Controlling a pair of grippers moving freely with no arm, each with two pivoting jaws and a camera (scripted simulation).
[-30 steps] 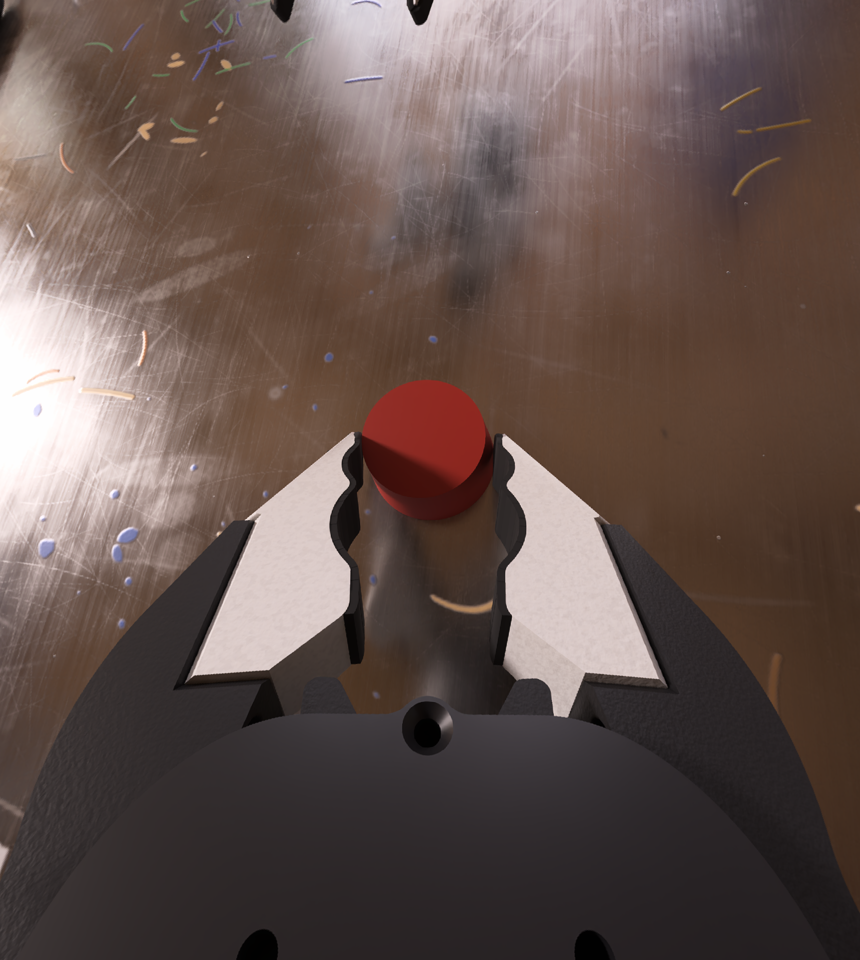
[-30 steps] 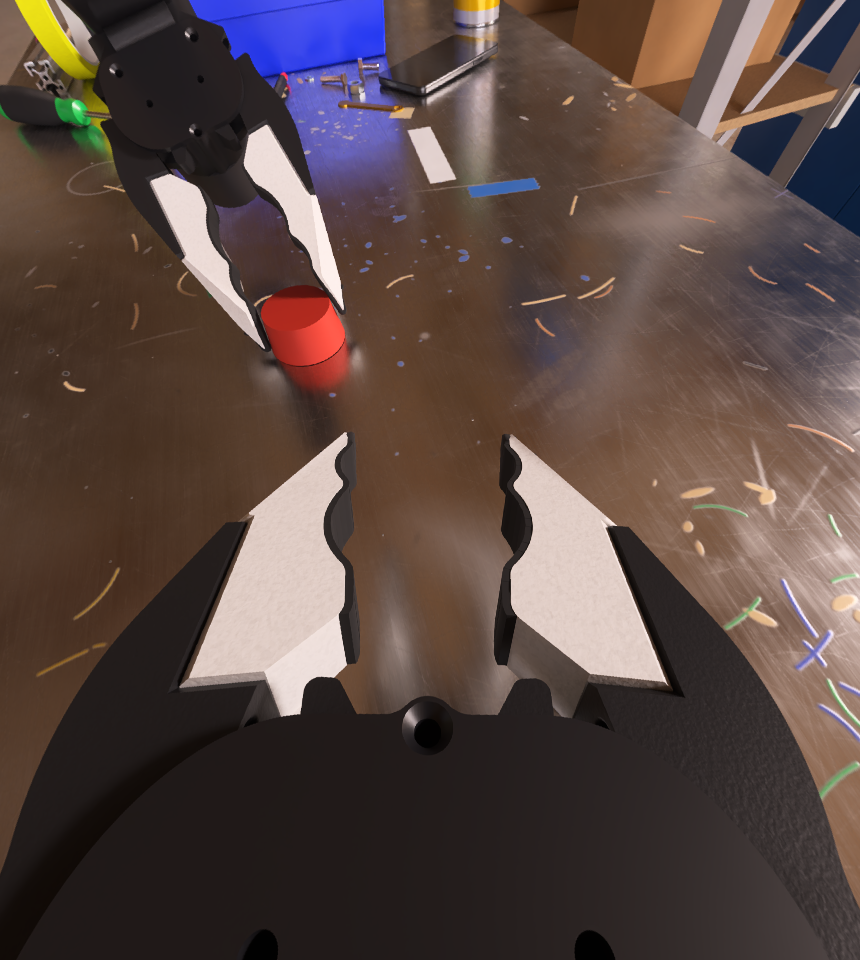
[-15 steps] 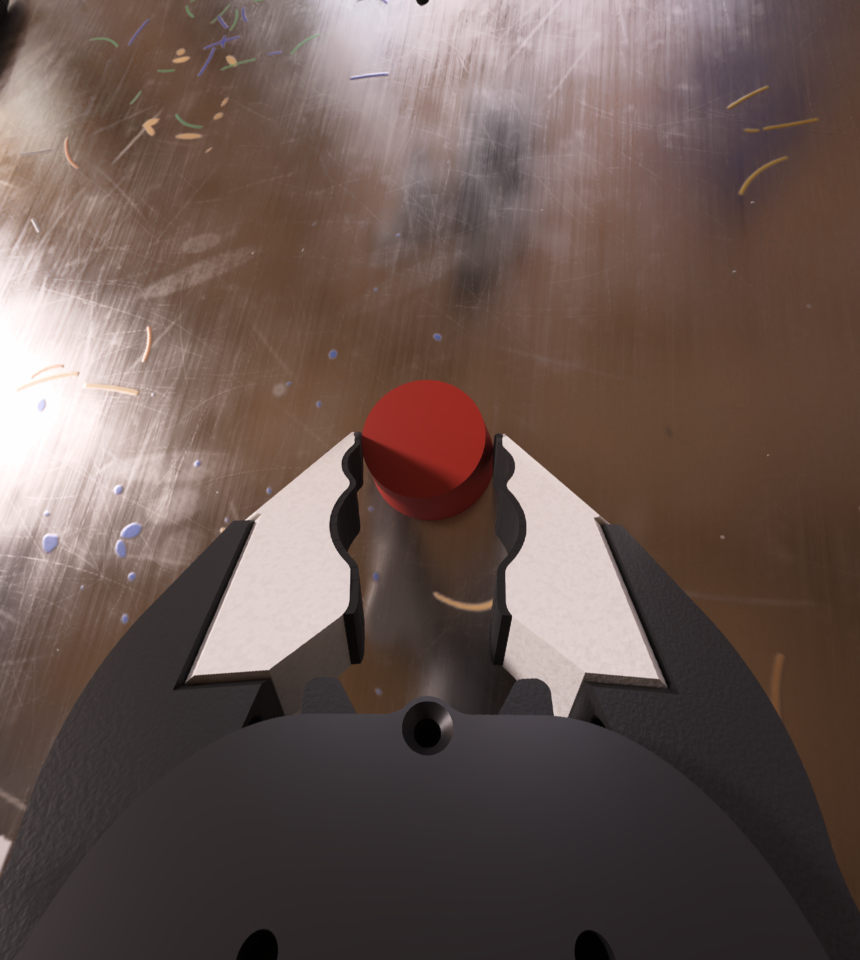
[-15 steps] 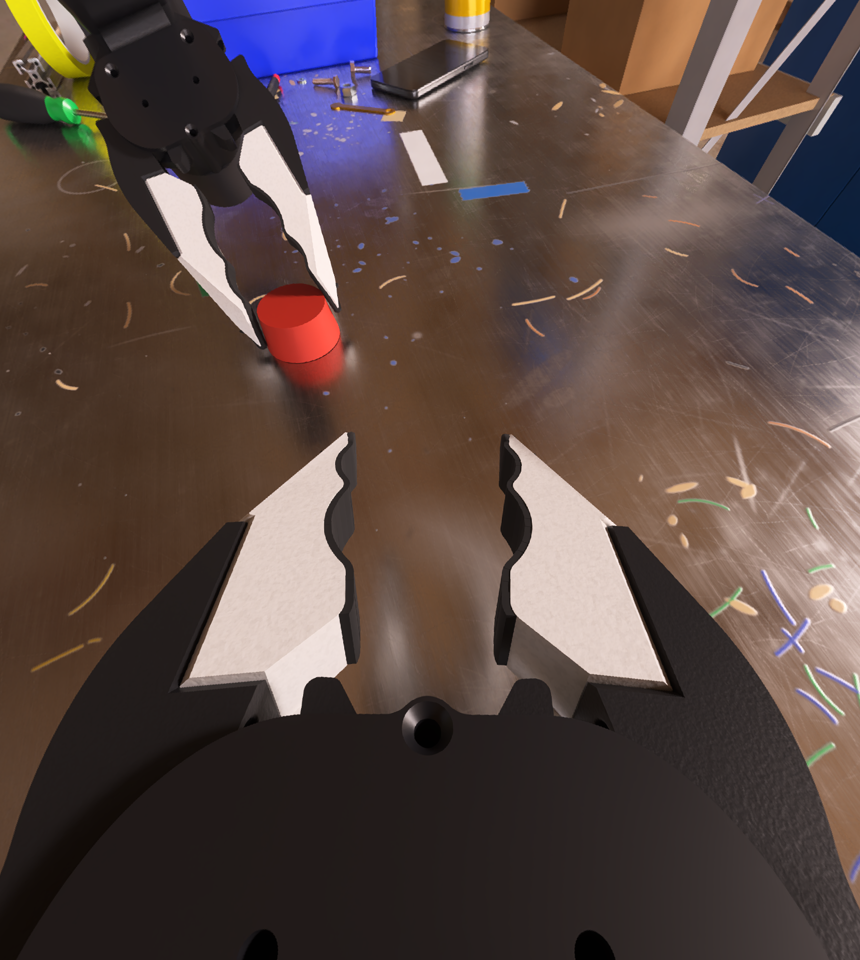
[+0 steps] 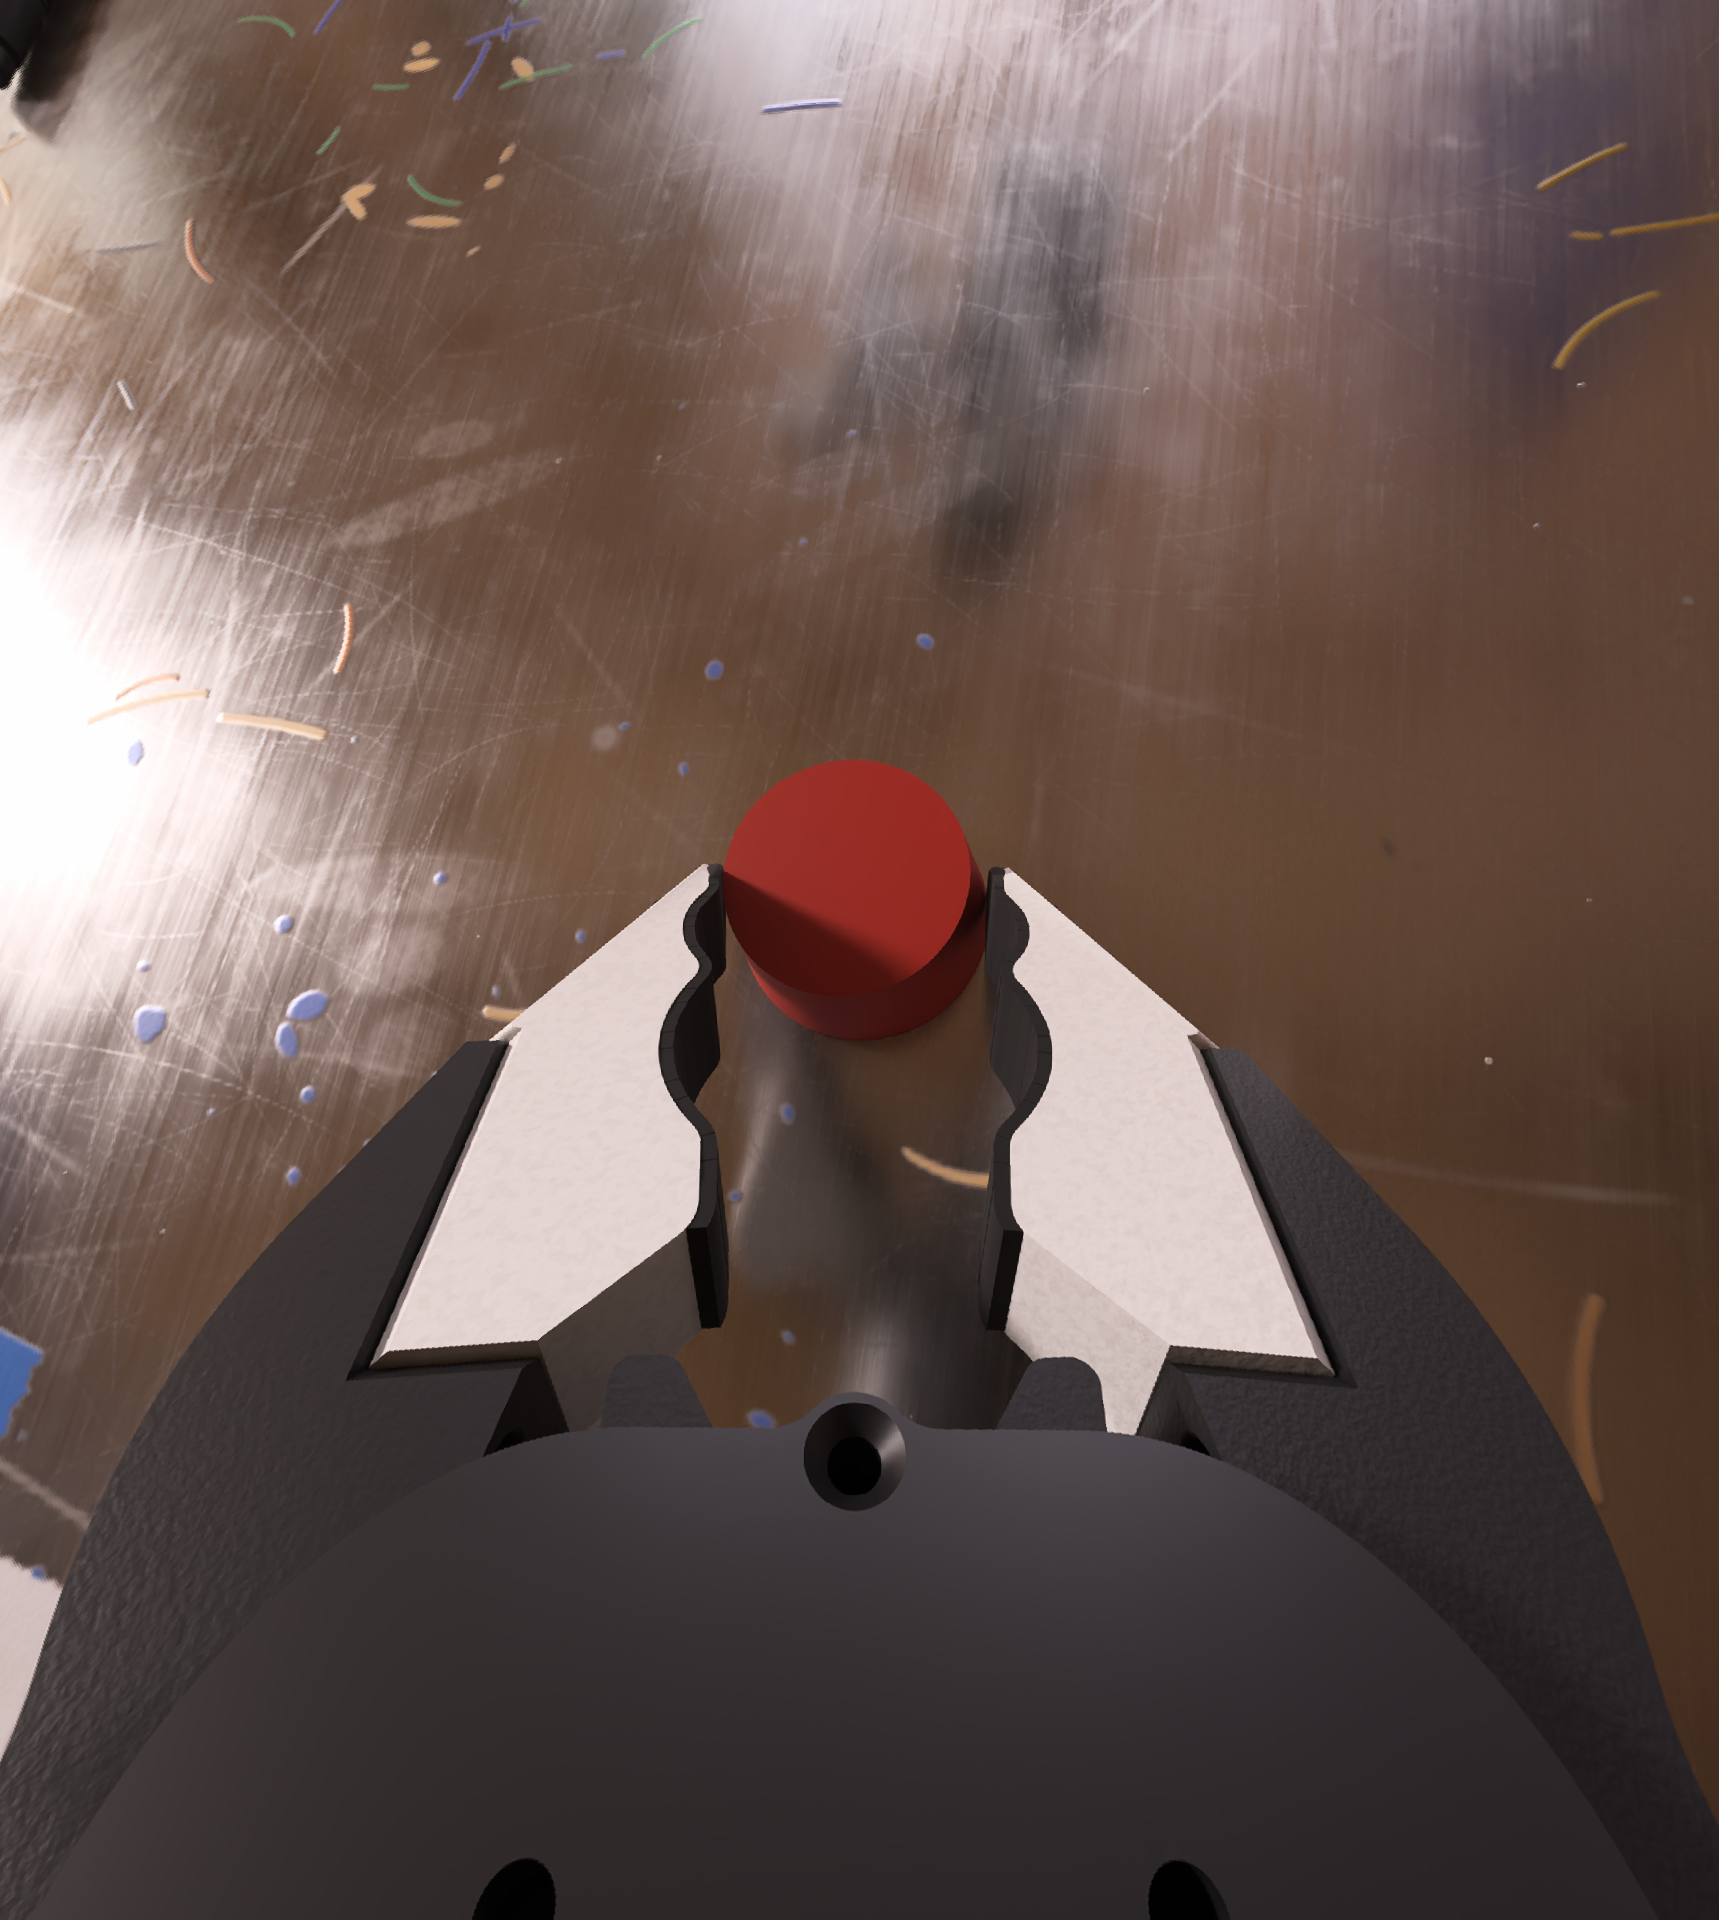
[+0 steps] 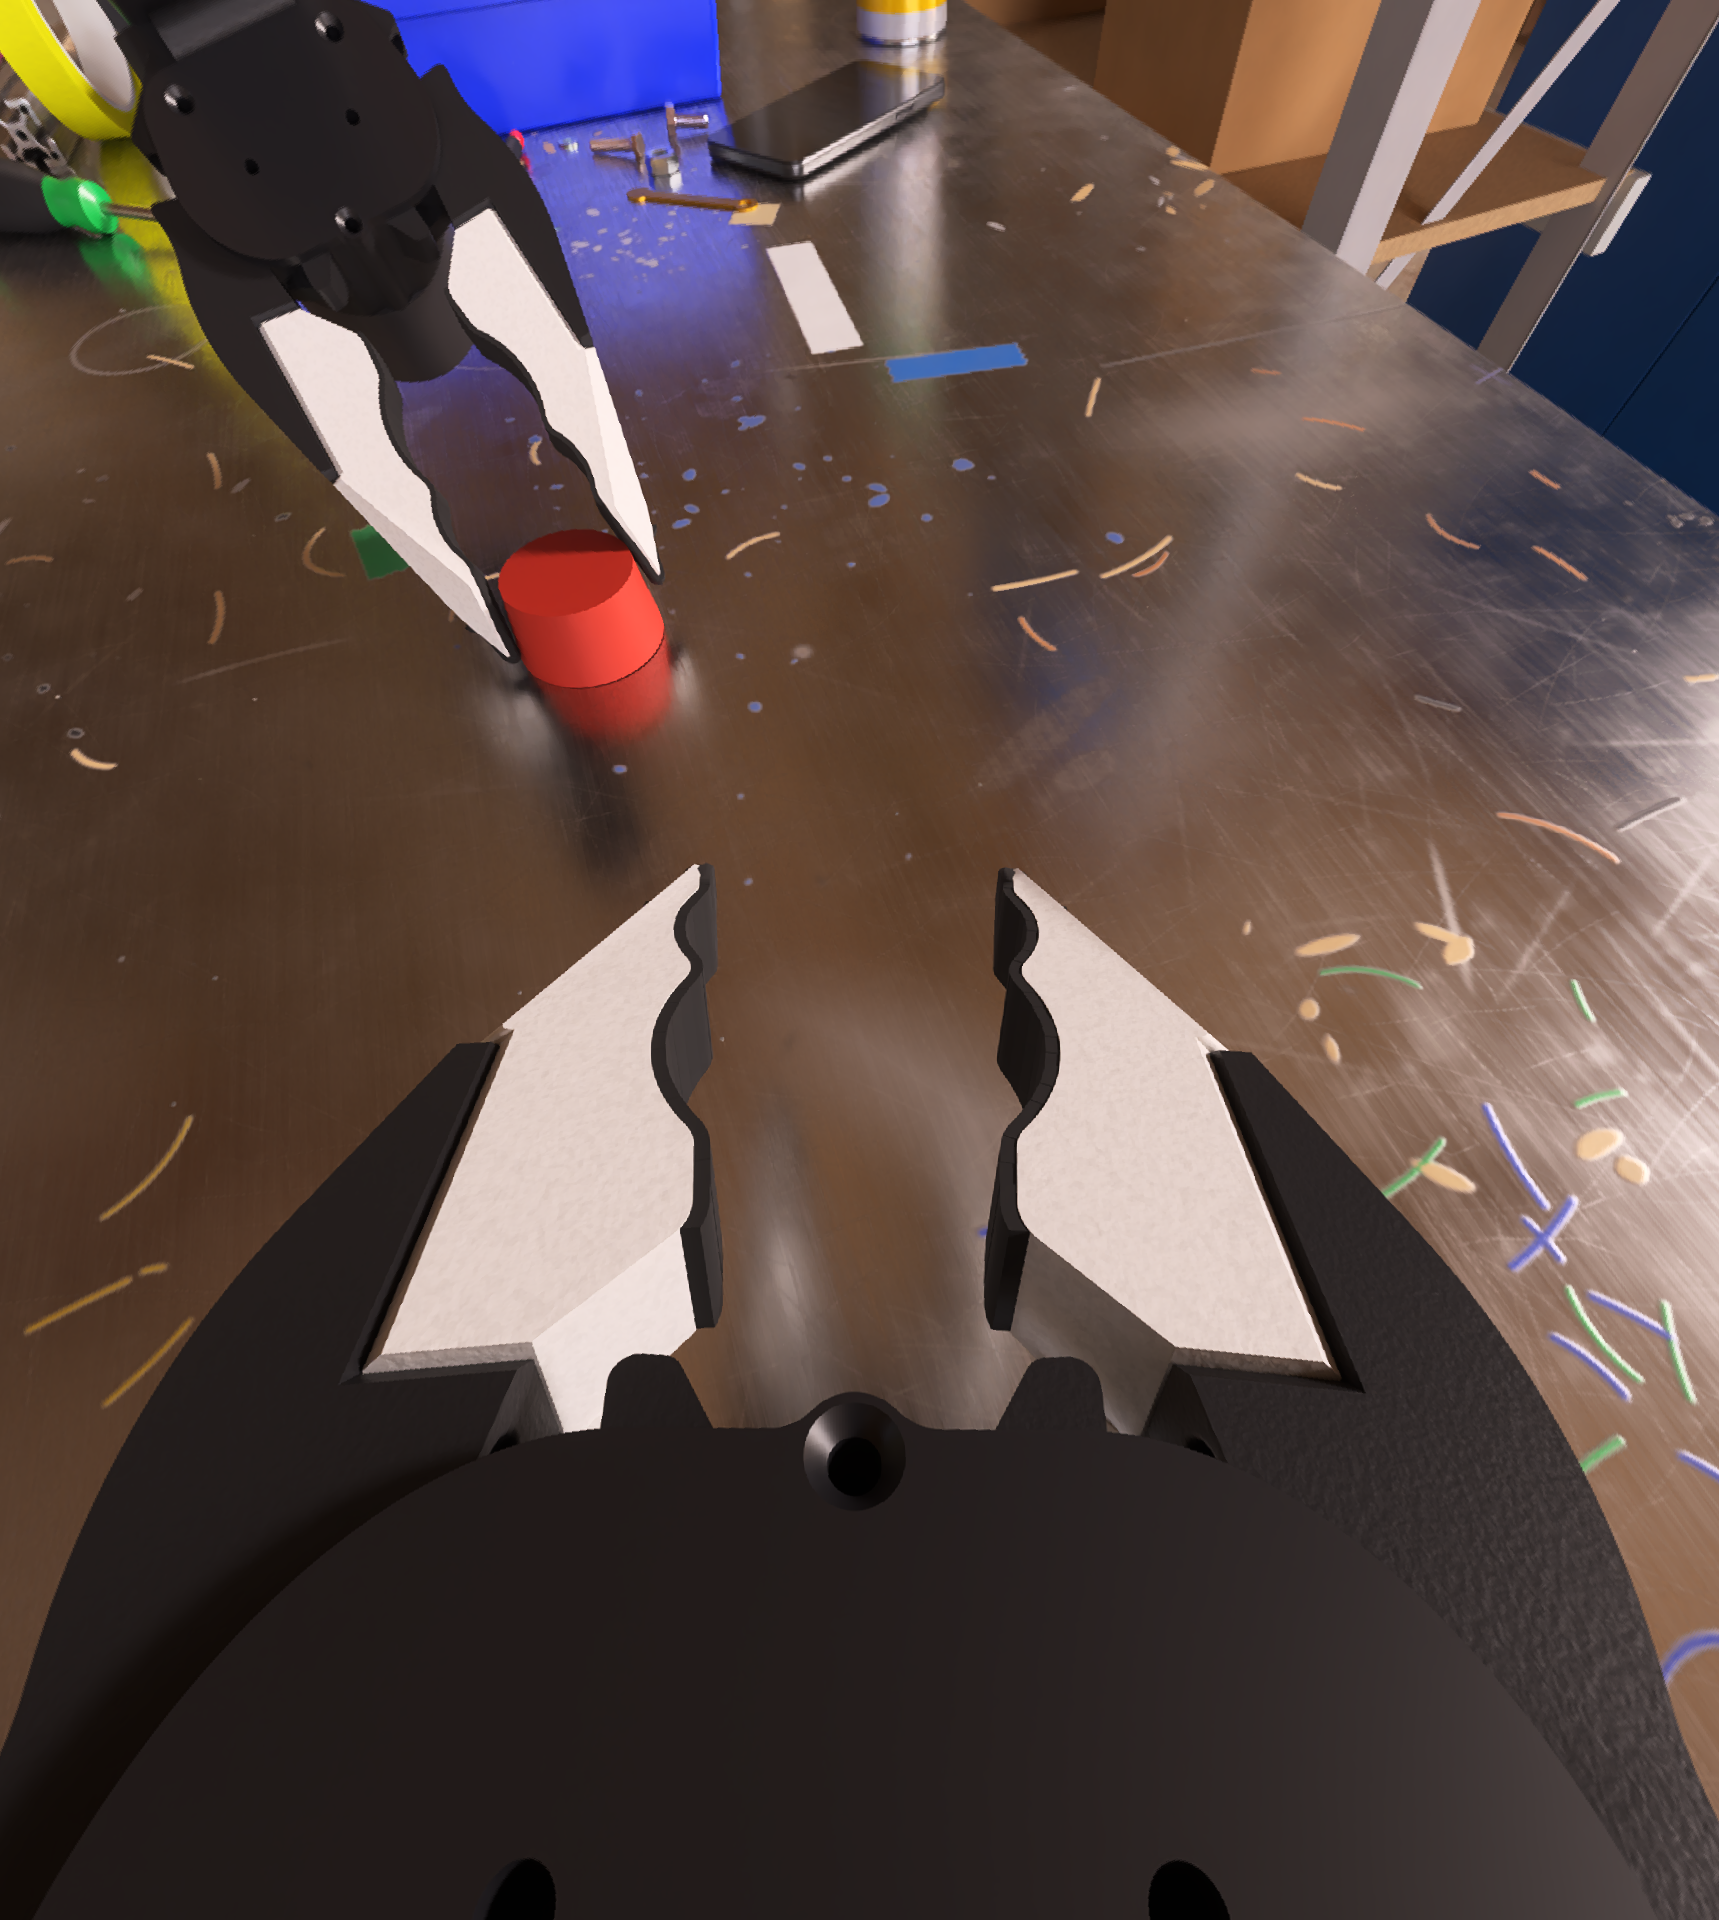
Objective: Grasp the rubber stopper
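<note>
The rubber stopper (image 5: pixel 850 883) is a short red cylinder, upright between the fingertips of my left gripper (image 5: pixel 855 883). The jaws press its two sides, so the left gripper is shut on it. In the right wrist view the stopper (image 6: pixel 585 623) sits at or just above the scratched metal table (image 6: pixel 1042 727), its red reflection right under it, with the left gripper (image 6: pixel 580 613) slanting down onto it from the far left. My right gripper (image 6: pixel 853 878) is open and empty, low over the table, nearer than the stopper and a little to its right.
At the far end are a blue bin (image 6: pixel 564 52), a phone (image 6: pixel 824 114), small bolts (image 6: pixel 647 151), a green-handled screwdriver (image 6: pixel 3 192) and a yellow tape roll (image 6: pixel 44 62). White (image 6: pixel 813 296) and blue (image 6: pixel 954 364) tape strips lie flat. The table edge (image 6: pixel 1561 416) runs along the right.
In the left wrist view the table marks have slid up and to the right while the stopper stays fixed between the fingertips. The right gripper has drifted slightly and stays open.
</note>
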